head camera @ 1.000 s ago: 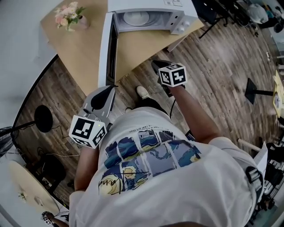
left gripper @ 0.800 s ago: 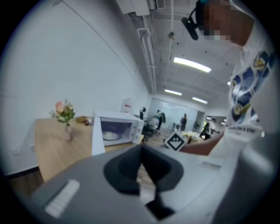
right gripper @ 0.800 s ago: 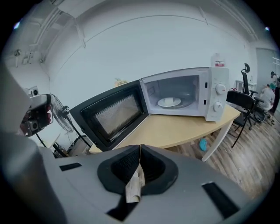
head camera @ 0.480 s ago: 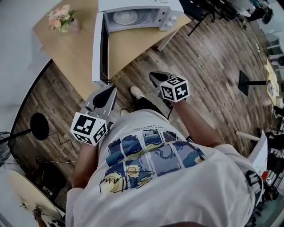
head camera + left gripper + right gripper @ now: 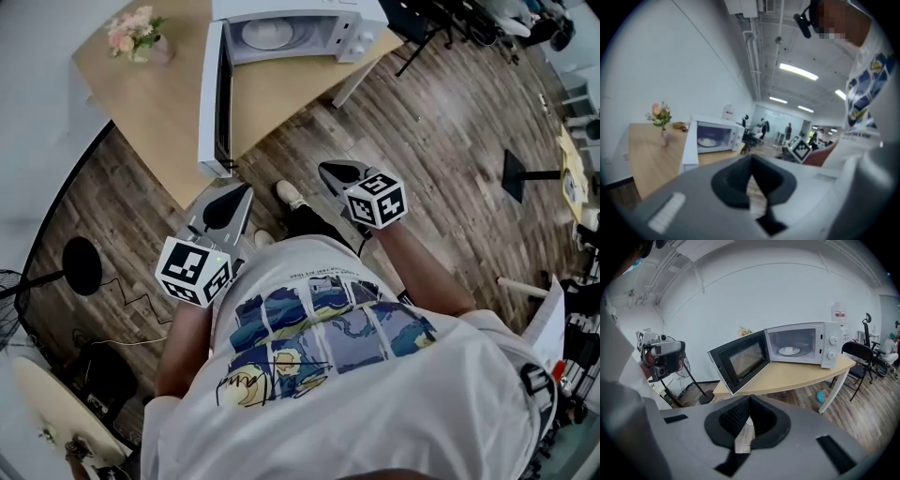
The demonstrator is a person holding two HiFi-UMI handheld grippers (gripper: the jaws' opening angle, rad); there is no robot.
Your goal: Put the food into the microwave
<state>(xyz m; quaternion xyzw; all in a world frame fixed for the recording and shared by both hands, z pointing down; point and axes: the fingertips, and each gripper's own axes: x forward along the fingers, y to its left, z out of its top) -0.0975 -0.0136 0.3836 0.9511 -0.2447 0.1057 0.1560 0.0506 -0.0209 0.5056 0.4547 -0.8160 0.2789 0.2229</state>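
The left gripper (image 5: 239, 190) and right gripper (image 5: 330, 170) each have their jaws pressed together, holding nothing. At twelve o'clock, the microwave (image 5: 300, 9) sits on the bench (image 5: 159, 103), its door (image 5: 212, 103) open. A white plate (image 5: 267, 36) lies inside, maybe the food.

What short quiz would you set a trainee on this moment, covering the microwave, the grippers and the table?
1. True or false: the door of the microwave stands open.
2. What is between the jaws of the right gripper? A) a plate B) nothing, the jaws are shut C) a cup
3. Fill in: on the table, left of the microwave in the head view, stands a vase of ____.
Key: 1 true. 2 B. 3 flowers.
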